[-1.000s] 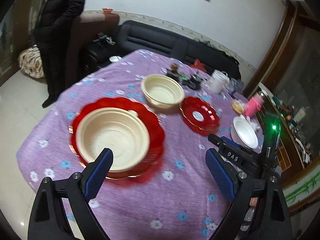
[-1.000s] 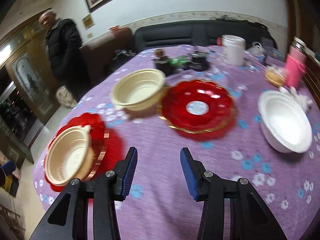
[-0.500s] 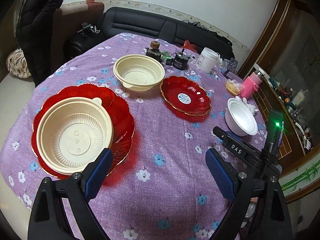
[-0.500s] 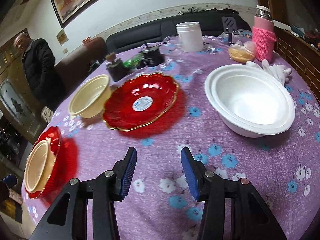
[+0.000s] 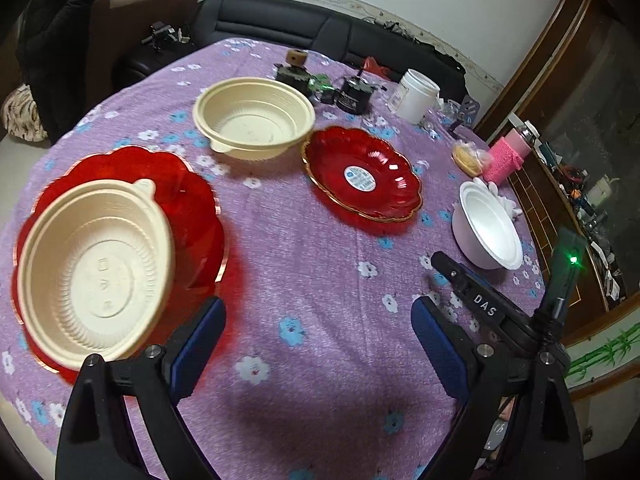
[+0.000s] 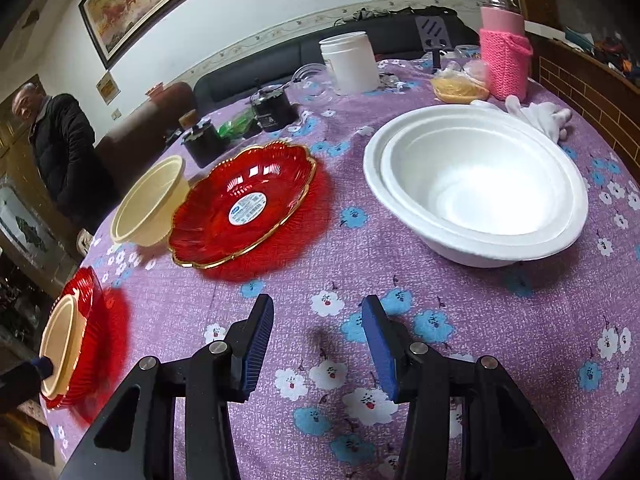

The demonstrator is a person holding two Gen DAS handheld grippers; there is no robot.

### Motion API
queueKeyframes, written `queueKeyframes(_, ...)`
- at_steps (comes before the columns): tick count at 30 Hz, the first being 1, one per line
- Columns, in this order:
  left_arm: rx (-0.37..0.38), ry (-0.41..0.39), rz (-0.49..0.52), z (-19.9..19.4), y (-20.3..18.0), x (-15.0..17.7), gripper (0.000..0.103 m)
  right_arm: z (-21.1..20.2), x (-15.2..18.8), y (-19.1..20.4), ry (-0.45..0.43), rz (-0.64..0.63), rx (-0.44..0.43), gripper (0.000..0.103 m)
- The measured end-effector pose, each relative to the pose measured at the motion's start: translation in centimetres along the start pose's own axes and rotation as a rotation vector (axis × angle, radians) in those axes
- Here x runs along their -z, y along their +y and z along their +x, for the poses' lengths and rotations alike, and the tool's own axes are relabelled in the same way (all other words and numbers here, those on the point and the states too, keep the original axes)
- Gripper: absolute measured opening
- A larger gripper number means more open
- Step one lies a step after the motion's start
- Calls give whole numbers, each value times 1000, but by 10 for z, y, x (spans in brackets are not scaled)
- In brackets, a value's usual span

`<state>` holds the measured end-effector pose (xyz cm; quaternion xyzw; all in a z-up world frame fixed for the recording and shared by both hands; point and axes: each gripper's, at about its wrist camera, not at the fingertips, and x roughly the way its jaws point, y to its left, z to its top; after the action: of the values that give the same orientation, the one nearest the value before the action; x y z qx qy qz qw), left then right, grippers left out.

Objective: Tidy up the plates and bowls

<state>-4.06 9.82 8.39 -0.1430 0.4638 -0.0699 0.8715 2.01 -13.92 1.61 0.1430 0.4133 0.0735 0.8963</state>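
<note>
Near the table's [image 5: 320,280] left edge, cream bowl [image 5: 96,272] nested in red plate [image 5: 188,208], left gripper [image 5: 318,332] and right gripper [image 6: 318,344] both spread apart, holding nothing.

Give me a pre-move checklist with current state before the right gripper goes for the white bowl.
1. right gripper open and empty: ok.
2. left gripper open and empty: ok.
3. white foam bowl upright with rim exposed: ok; it looks like two nested bowls, so check how many lift.
4. Path from right gripper to the white foam bowl free of objects: ok, only tablecloth between.
5. White glove behind the bowl touching it: cannot tell.
6. Stacking spot: small red plate is empty, ok; large red plate already holds a cream bowl.
</note>
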Motion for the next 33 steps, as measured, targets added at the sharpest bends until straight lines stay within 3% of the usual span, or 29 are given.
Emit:
queueKeyframes(6,27,14,2,7,-4,-3,93,-7,-17,-6,-14,21,2,50)
queueKeyframes(14,45,35,0,13,-3,-1,93,-4,-74,0,-60,0,28,50)
queueKeyframes(19,45,18,-3,8,1,-4,93,19,-98,22,-10,-35,-5,50)
queueKeyframes(24,49,8,-3,5,5,-5,93,61,-90,36,101,0,23,50)
queueKeyframes(33,41,3,-20,-1,18,-2,93,96,-81,43,126,2,107,51)
